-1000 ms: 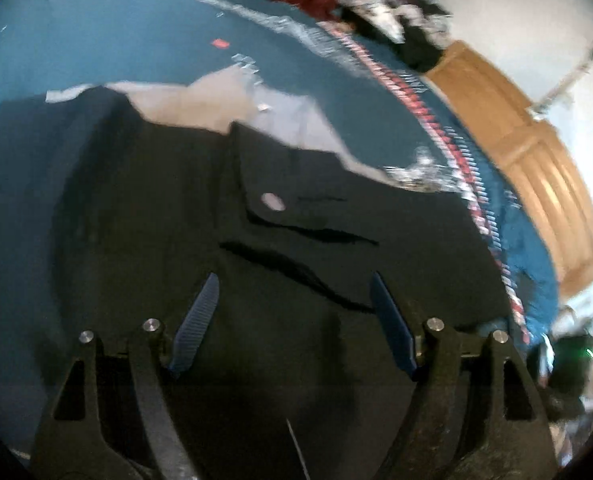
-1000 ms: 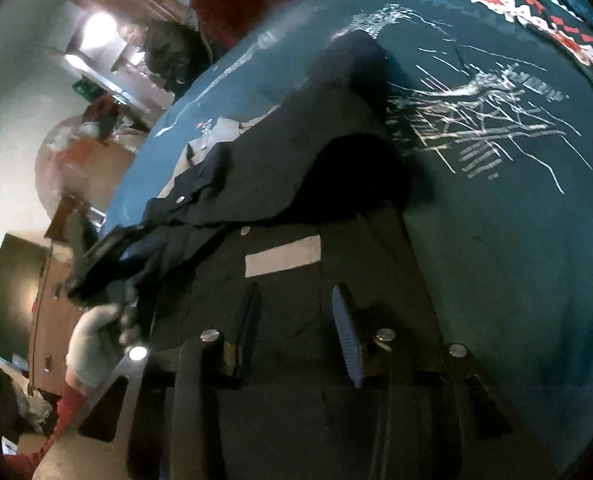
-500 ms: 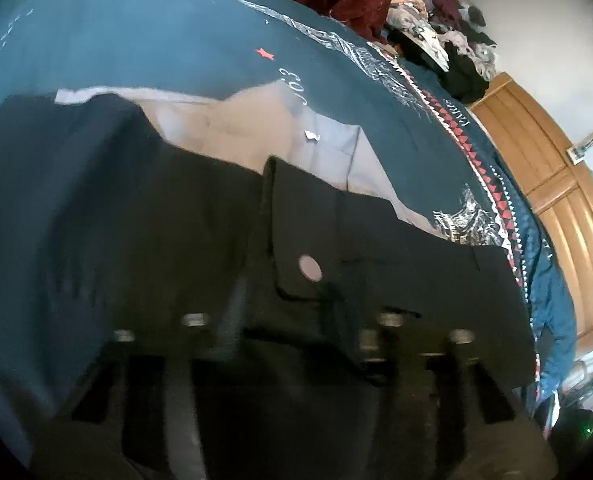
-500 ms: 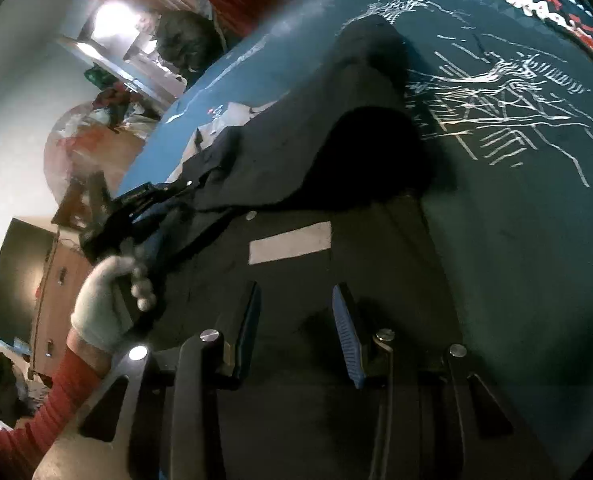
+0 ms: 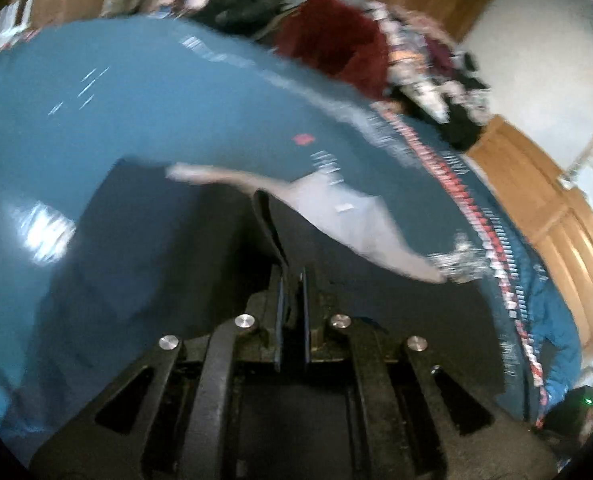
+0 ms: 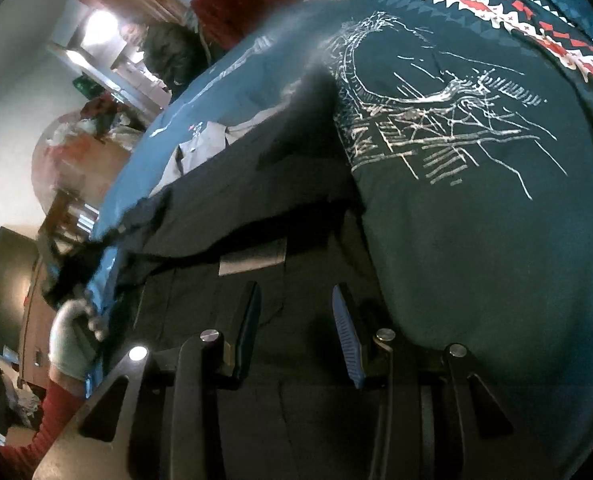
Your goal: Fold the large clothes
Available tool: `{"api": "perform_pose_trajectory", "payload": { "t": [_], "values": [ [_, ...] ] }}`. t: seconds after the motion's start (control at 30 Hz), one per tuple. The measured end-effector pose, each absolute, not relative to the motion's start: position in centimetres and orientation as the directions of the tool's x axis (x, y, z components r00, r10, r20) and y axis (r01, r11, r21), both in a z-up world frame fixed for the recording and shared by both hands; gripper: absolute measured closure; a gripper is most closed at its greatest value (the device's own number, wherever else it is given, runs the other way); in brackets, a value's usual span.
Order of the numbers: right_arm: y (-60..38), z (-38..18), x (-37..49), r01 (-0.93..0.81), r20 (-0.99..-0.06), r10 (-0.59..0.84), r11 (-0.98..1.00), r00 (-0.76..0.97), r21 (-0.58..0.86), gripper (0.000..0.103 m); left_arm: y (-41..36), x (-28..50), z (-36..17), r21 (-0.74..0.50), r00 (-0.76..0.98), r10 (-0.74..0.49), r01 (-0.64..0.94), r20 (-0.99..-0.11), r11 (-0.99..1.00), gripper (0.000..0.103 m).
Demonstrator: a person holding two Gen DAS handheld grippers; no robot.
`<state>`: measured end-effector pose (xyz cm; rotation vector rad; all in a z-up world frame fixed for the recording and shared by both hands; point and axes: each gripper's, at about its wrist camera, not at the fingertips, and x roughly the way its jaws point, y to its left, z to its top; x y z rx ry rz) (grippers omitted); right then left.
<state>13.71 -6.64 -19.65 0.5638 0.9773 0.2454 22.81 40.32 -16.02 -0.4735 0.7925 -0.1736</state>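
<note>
Teal bedspread (image 5: 144,120) with white line print and red-white zigzag border covering the bed; everything below placed relative to it.
Black garment (image 6: 256,184) spread across the bedspread, pale inner lining (image 5: 348,220) exposed along its far edge, white label (image 6: 252,260) on the near part. One layer raised off the bedspread and draped over the rest.
Left gripper (image 5: 291,312): fingers (image 5: 279,320) clenched, nearly closed, a raised black fold of the garment pinched between them; fold running from the fingertips up and away over the bedspread. View motion-blurred.
Right gripper (image 6: 296,320): fingers (image 6: 346,332) released, wide apart, nothing between them; poised over the near flat part of the garment, label just beyond the tips. Contact with cloth not discernible.
Gloved hand (image 6: 70,344), red sleeve, at the bedspread's left edge in the right wrist view.
</note>
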Motion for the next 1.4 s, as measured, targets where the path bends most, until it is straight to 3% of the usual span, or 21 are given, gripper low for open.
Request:
{"api": "perform_pose_trajectory", "payload": {
  "t": [0.23,0.33,0.4,0.43,0.57,0.67,0.73,0.87,0.93,1.0,1.13,1.17,1.27,1.3,1.4],
  "values": [
    [-6.2,-17.0,17.6,-0.038,-0.672,0.429,0.857,0.604,0.514,0.060,40.4,23.8,-16.8,-0.449,0.681,-0.309,-0.033,-0.664,0.893,0.097],
    [-5.6,-19.4,21.5,-0.026,-0.731,0.403,0.884,0.550,0.468,0.060,40.9,23.3,-17.1,-0.454,0.684,-0.298,-0.054,-0.666,0.889,0.097],
    [-4.2,-23.1,23.6,-0.021,-0.839,0.350,0.926,0.416,0.376,0.066,42.3,23.1,-17.3,-0.456,0.688,-0.280,-0.082,-0.669,0.886,0.097],
    [-3.8,-23.1,23.6,-0.050,-0.837,0.334,0.936,0.434,0.348,0.066,42.9,23.0,-17.4,-0.455,0.691,-0.265,-0.104,-0.672,0.884,0.097],
    [-5.0,-19.2,22.5,-0.109,-0.782,0.384,0.918,0.490,0.382,0.059,45.3,21.4,-16.9,-0.469,0.713,-0.245,-0.132,-0.657,0.873,0.097],
    [-7.1,-17.3,24.5,-0.112,-0.727,0.419,0.895,0.544,0.431,0.046,44.2,20.0,-15.2,-0.480,0.731,-0.318,-0.015,-0.604,0.877,0.096],
    [-7.9,-17.7,28.2,-0.085,-0.743,0.392,0.906,0.543,0.416,0.042,42.6,20.1,-14.6,-0.462,0.716,-0.361,0.061,-0.597,0.885,0.091],
    [-8.9,-21.9,36.9,0.022,-0.786,0.431,0.871,0.443,0.490,0.042,41.7,21.9,-15.1,-0.421,0.682,-0.349,0.067,-0.642,0.905,0.070],
    [-9.1,-23.4,38.6,0.057,-0.778,0.461,0.845,0.427,0.532,0.046,42.0,22.7,-15.8,-0.442,0.659,-0.358,0.043,-0.662,0.896,0.061],
    [-9.3,-24.0,39.2,0.068,-0.773,0.462,0.839,0.435,0.540,0.069,41.9,23.0,-16.5,-0.450,0.634,-0.368,0.035,-0.680,0.892,0.050],
    [-9.0,-24.1,39.3,0.048,-0.767,0.451,0.848,0.457,0.528,0.079,40.1,23.7,-17.4,-0.424,0.598,-0.367,0.048,-0.713,0.904,0.042],
    [-8.8,-24.0,39.2,0.041,-0.765,0.445,0.853,0.466,0.521,0.080,39.7,23.9,-17.8,-0.399,0.578,-0.351,0.047,-0.737,0.916,0.043],
    [-8.7,-23.7,39.2,0.037,-0.741,0.451,0.842,0.497,0.538,0.087,38.8,24.6,-18.4,-0.329,0.556,-0.302,0.052,-0.775,0.943,0.078],
    [-8.4,-23.1,39.4,0.031,-0.731,0.447,0.843,0.515,0.537,0.090,38.8,24.1,-17.8,-0.301,0.578,-0.266,0.036,-0.772,0.953,0.095],
    [-8.2,-22.7,39.8,0.005,-0.729,0.431,0.859,0.531,0.511,0.091,40.3,23.1,-17.4,-0.279,0.596,-0.212,-0.020,-0.774,0.960,0.096]
  ]
}}
